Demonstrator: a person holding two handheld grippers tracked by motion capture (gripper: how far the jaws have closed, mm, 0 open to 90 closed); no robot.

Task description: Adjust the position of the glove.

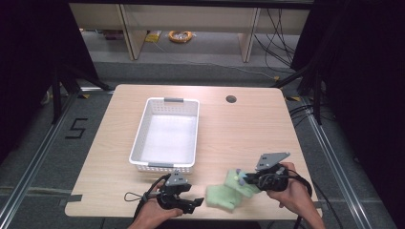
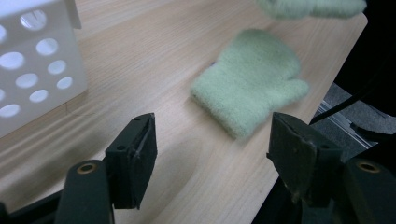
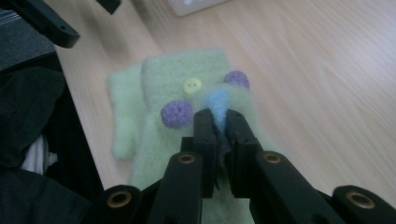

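Right gripper view: my right claw (image 3: pixel 218 123) pinches the decorated mitten (image 3: pixel 196 93) (lifting step, I'd guess). Left claw (image 2: pixel 212 154) spread, plain mitten (image 2: pixel 247 81) flat on worktop (image 2: pixel 154 56); next likely the basket (image 1: pixel 165 136).

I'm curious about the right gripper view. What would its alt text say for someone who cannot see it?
The right gripper has its two black fingers shut on a pale green mitten decorated with a yellow button, two purple pompoms and a blue patch. A second mitten lies partly beneath it on the wooden table.
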